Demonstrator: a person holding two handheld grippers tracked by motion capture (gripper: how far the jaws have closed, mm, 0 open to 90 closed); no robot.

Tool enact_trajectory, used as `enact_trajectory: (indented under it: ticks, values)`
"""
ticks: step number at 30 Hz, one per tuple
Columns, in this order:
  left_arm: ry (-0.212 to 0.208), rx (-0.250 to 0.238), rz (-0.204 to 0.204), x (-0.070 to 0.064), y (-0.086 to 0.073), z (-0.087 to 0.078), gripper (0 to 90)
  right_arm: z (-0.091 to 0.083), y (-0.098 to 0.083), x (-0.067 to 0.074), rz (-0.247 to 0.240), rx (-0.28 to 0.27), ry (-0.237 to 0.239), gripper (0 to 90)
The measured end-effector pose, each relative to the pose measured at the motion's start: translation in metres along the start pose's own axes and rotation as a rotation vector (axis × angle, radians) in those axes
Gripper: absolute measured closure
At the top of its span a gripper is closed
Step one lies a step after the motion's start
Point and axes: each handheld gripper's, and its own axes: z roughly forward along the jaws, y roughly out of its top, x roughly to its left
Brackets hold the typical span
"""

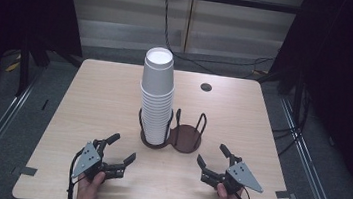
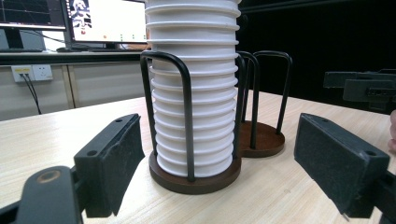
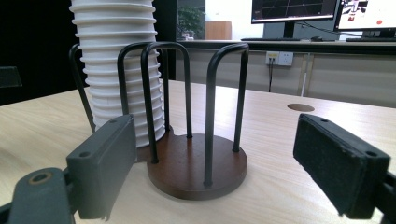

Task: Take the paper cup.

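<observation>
Paper cup stack [image 2: 194, 93] top cut off in left gripper view, whole from above [image 1: 156, 97]; left gripper [image 1: 121, 148] and right gripper [image 1: 211, 156] jaws apart, empty.

**Both tongs gaping, hands low at the near edge**

The left tongs [image 1: 121, 148] and right tongs [image 1: 211, 155] are hovering near each other, jaws spread wide with nothing between them, each gripped from behind by a hand, pointing toward the far side.

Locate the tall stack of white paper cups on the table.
In the high view, the tall stack of white paper cups stands mid-table in the left bay of the dark brown two-bay wire holder, ahead of both grippers.
</observation>
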Motion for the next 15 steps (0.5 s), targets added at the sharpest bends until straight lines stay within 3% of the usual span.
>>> enact_trajectory:
  ticks: [15]
  values:
    - [-0.003,0.002,0.016,0.001,0.0004,-0.0001,15.6,0.0014,0.0018,-0.0022,0.031,0.05,0.009,13.4]
